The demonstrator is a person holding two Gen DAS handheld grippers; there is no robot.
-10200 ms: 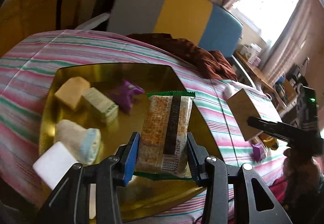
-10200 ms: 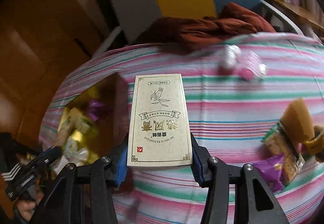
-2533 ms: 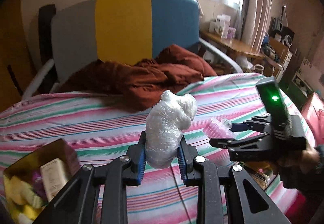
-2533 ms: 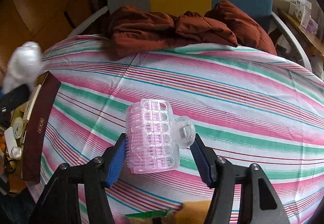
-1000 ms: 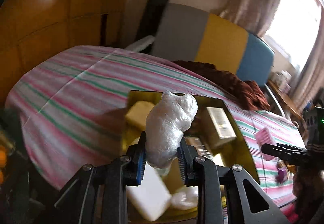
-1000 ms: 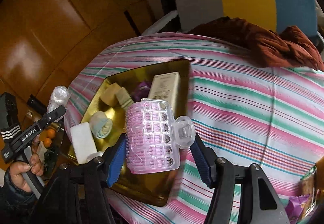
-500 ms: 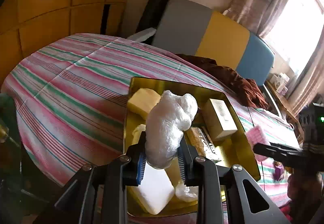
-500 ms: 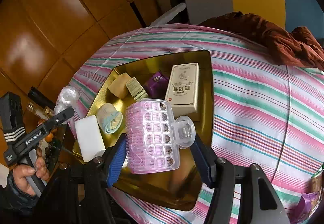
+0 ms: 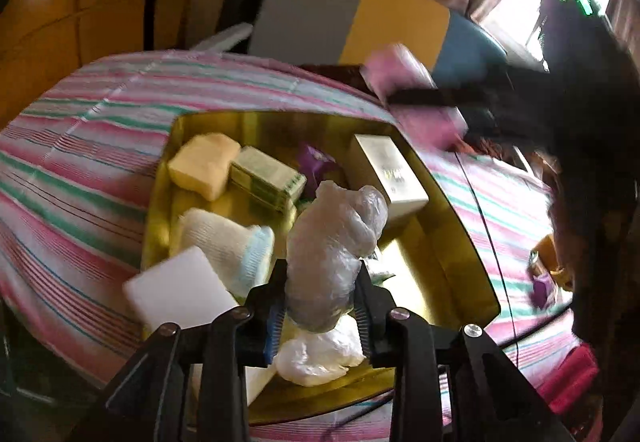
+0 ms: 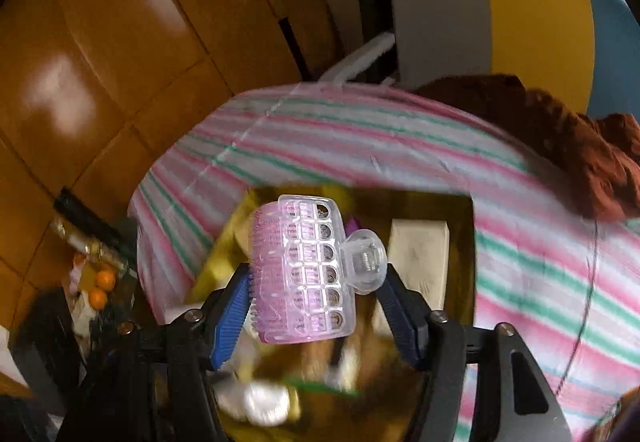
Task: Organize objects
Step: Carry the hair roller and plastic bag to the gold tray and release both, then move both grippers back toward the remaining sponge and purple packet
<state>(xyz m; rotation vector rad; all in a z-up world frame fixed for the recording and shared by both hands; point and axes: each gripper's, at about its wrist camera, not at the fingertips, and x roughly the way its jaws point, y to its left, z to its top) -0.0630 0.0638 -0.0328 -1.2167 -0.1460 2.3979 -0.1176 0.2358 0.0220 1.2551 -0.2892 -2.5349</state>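
Observation:
My left gripper [image 9: 320, 274] hangs low over the near part of the gold tray [image 9: 436, 266]. A crumpled clear plastic bag [image 9: 336, 234] stands between its pads, which still touch it as the jaws are opening. My right gripper [image 10: 316, 282] hovers above the tray [image 10: 462, 242] with a pink plastic hair roller [image 10: 304, 262] between its fingers. Its jaws are opening too, with the roller still touched on both sides. In the left wrist view, that roller [image 9: 412, 98] shows blurred above the tray's far right corner.
The tray holds a yellow sponge [image 9: 202, 164], a green-white pack [image 9: 266, 180], a purple packet [image 9: 316, 160], a cream box [image 9: 386, 174], a rolled sock [image 9: 228, 246], a white block [image 9: 176, 290] and a white bag [image 9: 316, 354]. Striped cloth covers the table. Oranges [image 10: 100, 286] lie on a low stand at the left.
My left gripper has sunk closer to the tray's near end with the bag. The right gripper has swung in over the tray with the roller.

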